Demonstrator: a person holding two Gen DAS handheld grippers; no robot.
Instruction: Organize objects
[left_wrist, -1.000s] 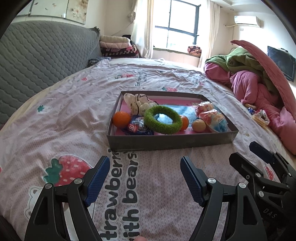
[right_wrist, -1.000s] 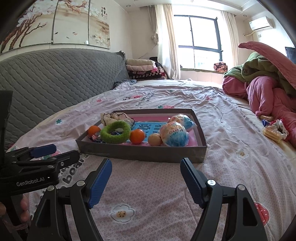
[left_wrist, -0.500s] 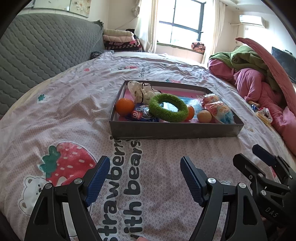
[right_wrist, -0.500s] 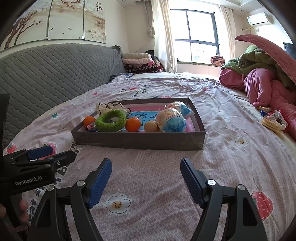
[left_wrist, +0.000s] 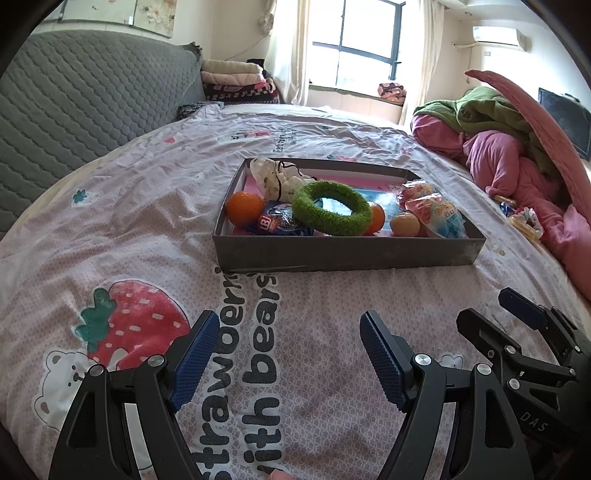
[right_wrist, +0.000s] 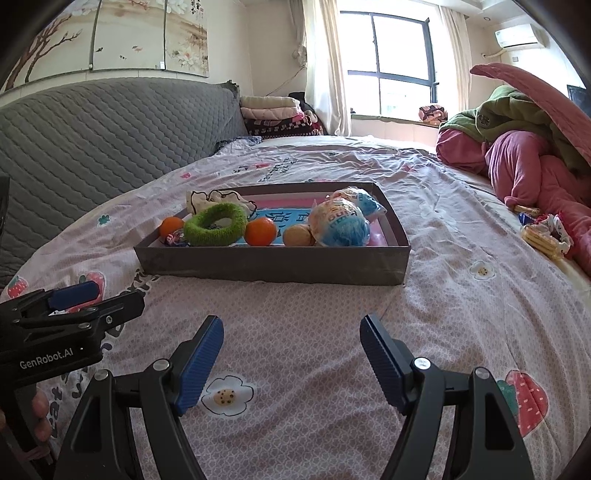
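- A shallow grey tray (left_wrist: 347, 258) sits on the bed (left_wrist: 147, 229), on a pink sheet printed with strawberries and bears; it serves as the landmark here.
- Inside the tray, a fuzzy green ring (left_wrist: 330, 208) leans near the middle.
- An orange (left_wrist: 244, 207) lies in the tray's near-left corner, with a blue snack packet (left_wrist: 280, 223) just beside it.
- A second orange (right_wrist: 260, 231) and a small tan ball (right_wrist: 298, 235) lie towards the tray's near wall, right of the ring.
- Two wrapped packages (right_wrist: 338, 223) fill the tray's right end; a white cloth item (left_wrist: 271, 177) is at its far-left corner.
- The left tongs (left_wrist: 286, 354) hover on the near side of the tray, jaws wide apart, holding nothing.
- The right tongs (right_wrist: 291, 350) do likewise, spread wide and empty, well short of the tray.
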